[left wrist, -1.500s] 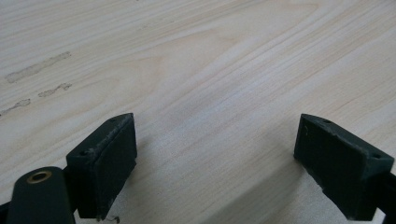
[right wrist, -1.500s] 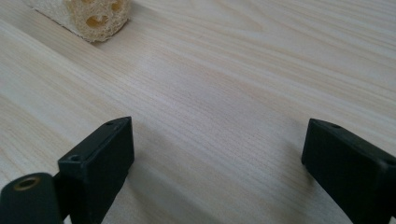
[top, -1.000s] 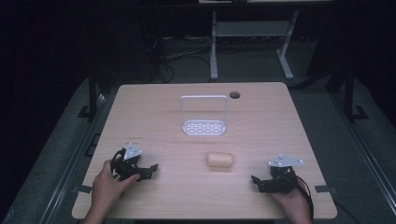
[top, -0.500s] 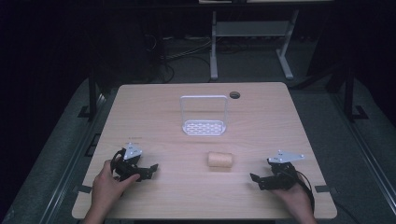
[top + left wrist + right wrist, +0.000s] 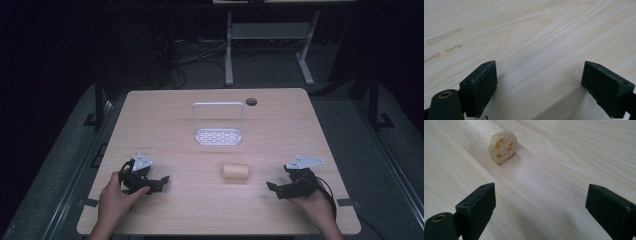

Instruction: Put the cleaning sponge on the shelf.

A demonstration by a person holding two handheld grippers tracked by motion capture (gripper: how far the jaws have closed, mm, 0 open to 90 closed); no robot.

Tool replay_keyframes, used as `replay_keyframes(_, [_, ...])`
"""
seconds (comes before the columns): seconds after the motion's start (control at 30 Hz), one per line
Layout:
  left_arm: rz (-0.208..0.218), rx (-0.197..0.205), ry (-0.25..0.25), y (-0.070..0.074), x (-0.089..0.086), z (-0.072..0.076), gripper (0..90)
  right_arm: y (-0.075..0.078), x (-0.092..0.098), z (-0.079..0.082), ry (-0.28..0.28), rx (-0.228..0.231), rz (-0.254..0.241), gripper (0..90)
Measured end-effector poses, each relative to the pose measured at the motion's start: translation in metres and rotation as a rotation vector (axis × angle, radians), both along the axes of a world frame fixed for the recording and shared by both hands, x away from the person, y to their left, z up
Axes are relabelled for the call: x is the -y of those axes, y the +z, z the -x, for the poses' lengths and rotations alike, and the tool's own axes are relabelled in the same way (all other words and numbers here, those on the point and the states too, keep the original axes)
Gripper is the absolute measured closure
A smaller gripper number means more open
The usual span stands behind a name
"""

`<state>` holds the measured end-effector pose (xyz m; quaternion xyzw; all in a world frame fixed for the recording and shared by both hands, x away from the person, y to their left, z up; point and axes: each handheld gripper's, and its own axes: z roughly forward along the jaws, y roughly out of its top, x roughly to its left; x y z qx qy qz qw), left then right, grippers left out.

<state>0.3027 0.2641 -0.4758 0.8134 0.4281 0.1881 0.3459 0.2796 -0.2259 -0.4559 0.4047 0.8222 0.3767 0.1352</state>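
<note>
A pale loofah roll [image 5: 235,171] lies on its side near the middle of the wooden table [image 5: 210,210]; in the right gripper view the loofah [image 5: 491,137] shows its holed end ahead and to the left of the jaws. My right gripper [image 5: 274,189] rests low at the front right, open, its jaws pointing toward the roll with a gap of table between. At the front left my left gripper [image 5: 161,183] is open too, holding nothing. In the left gripper view its wide-apart jaws frame bare wood [image 5: 539,62].
A white wire rack [image 5: 218,125] with a perforated base stands upright behind the loofah, toward the table's centre back. A round cable hole [image 5: 251,102] sits near the far edge. Beyond the table are a dark floor, cables and a desk frame [image 5: 270,35].
The right gripper has shifted slightly, with its top plate tilting. The left gripper and the loofah have stayed put.
</note>
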Motion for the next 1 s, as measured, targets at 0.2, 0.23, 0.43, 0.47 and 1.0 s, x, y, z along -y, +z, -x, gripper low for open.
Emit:
replay_keyframes(0.2, [-0.001, 0.0, 0.0, 0.0, 0.0, 0.0, 12.6, 0.003, -0.003, -0.005, 0.022, 0.004, -0.003, 9.2])
replay_keyframes(0.23, [0.0, 0.0, 0.0, 0.0, 0.0, 0.0, 12.6, 0.004, -0.003, -0.006, 0.025, 0.003, -0.002, 9.2])
replay_keyframes(0.43, [-0.001, 0.0, 0.0, 0.0, 0.0, 0.0, 12.6, 0.006, -0.005, -0.011, 0.048, 0.01, -0.004, 9.2])
replay_keyframes(0.47, [0.0, 0.0, 0.0, 0.0, 0.0, 0.0, 12.6, 0.006, -0.006, -0.012, 0.051, 0.01, -0.003, 9.2])
replay_keyframes(1.0, [0.0, 0.0, 0.0, 0.0, 0.0, 0.0, 12.6, 0.012, -0.013, -0.023, 0.133, 0.009, -0.015, 9.2])
